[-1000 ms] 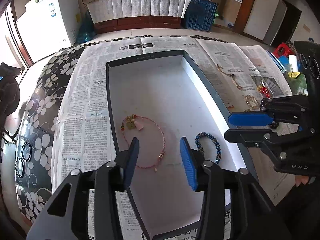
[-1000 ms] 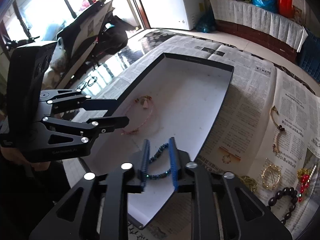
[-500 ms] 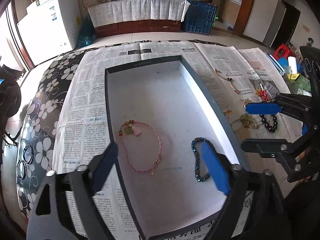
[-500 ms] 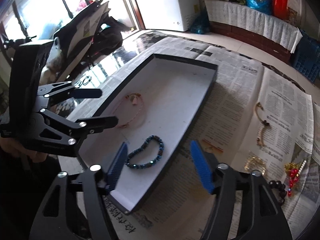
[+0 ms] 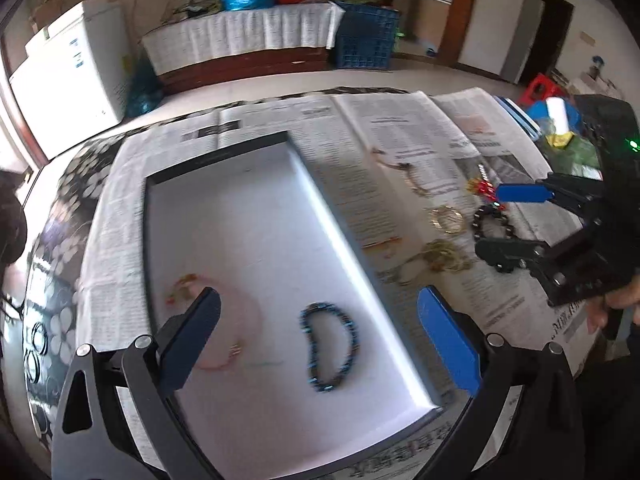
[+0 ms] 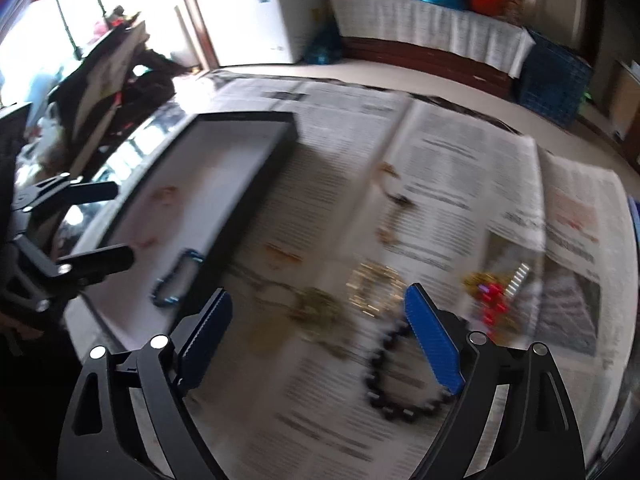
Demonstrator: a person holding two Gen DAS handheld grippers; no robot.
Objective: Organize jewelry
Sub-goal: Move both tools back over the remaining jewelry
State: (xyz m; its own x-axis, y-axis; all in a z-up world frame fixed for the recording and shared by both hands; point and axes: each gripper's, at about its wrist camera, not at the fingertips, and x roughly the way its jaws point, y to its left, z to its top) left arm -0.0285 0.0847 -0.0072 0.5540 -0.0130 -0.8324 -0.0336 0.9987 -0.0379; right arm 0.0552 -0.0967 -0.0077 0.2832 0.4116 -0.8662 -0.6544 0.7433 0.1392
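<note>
I see a table (image 5: 60, 264) under a floral cloth, spread with newspaper (image 5: 404, 132); a white freezer (image 5: 68, 68) and a blue crate (image 5: 366, 42) stand behind it. On the paper sits a shallow white-lined box (image 5: 256, 216). Inside lie a blue beaded bracelet (image 5: 330, 346) and, beside it, a blurred pink cord bracelet (image 5: 224, 328). My left gripper (image 5: 320, 344) hangs over the box, fingers spread wide and empty. My right gripper (image 6: 320, 340) is over the newspaper with fingers wide apart, holding nothing; a black bead bracelet (image 6: 400, 376) lies partly behind its right finger, with gold chains (image 6: 344, 300) and a red trinket (image 6: 492, 300) just beyond, all motion-blurred.
</note>
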